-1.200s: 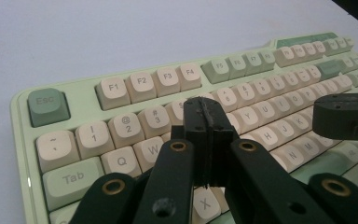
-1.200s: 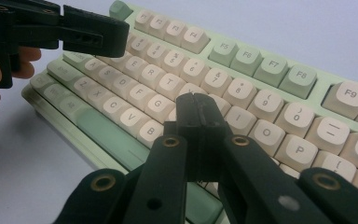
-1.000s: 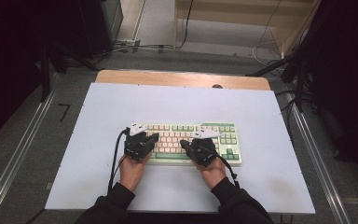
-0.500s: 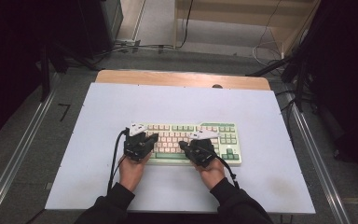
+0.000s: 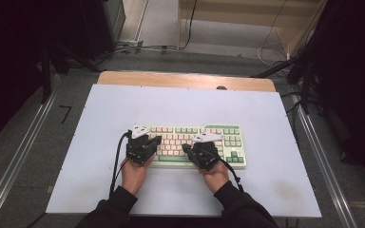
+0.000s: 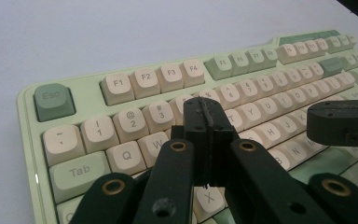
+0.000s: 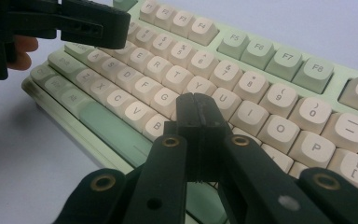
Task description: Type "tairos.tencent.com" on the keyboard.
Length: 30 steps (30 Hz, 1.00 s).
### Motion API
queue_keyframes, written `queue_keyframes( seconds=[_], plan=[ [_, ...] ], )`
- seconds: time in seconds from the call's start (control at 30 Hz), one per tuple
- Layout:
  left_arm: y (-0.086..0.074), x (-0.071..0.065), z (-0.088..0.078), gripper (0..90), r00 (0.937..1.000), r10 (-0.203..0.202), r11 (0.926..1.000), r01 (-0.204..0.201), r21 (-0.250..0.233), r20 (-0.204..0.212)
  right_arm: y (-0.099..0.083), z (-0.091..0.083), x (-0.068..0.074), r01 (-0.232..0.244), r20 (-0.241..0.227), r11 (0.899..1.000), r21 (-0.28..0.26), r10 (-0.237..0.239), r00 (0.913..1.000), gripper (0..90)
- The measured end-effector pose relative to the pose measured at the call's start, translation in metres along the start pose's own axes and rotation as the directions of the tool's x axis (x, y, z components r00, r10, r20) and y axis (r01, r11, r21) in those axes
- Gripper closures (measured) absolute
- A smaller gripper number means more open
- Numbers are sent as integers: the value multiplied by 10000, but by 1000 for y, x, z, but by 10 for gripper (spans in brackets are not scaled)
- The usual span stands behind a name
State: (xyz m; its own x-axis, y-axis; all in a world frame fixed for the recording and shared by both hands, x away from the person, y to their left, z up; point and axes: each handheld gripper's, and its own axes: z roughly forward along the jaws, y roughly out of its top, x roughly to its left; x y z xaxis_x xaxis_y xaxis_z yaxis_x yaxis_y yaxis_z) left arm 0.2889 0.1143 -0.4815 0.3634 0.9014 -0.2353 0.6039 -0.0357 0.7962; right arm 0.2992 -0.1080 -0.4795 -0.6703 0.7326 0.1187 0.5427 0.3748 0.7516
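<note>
left gripper (image 6: 206, 122) closed, right gripper (image 7: 197, 116) closed, over keyboard (image 5: 228, 142)

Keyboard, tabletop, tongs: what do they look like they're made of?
Keyboard: probably moulded plastic, matte; pale green case, cream and green keycaps with printed legends, soft sheen.
Tabletop: smooth pale blue-white sheet, matte, likely laminate or a mat; a wood-look edge shows at the far side.
Left tongs and right tongs: black, dull, probably plastic, with brass-coloured pivot rivets; faint ridges could mean 3D printing.

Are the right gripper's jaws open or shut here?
Shut. In the right gripper view the right gripper has its two black jaws pressed flat together with nothing between them, poised over the keyboard near the H key.
</note>
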Motion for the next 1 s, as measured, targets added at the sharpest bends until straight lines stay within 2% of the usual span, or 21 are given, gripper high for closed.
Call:
queue_keyframes(
  seconds=[0.3,0.6,0.83,1.0],
  plan=[
    [0,0,0,900,10000,-6,10000,6,5,19,-1,2,2,14,3,10000,68,-14,10000,877],
    [0,-1,1,900,10000,27,10000,-28,62,39,-5,12,4,217,10,9988,432,-218,9998,878],
    [0,-3,2,900,9999,44,10000,-45,52,107,-2,6,3,60,-9,9999,115,-60,10000,877],
    [0,-5,3,900,9999,74,10000,-75,50,148,-2,3,3,-5,-17,9999,132,5,10000,877]
  ],
)
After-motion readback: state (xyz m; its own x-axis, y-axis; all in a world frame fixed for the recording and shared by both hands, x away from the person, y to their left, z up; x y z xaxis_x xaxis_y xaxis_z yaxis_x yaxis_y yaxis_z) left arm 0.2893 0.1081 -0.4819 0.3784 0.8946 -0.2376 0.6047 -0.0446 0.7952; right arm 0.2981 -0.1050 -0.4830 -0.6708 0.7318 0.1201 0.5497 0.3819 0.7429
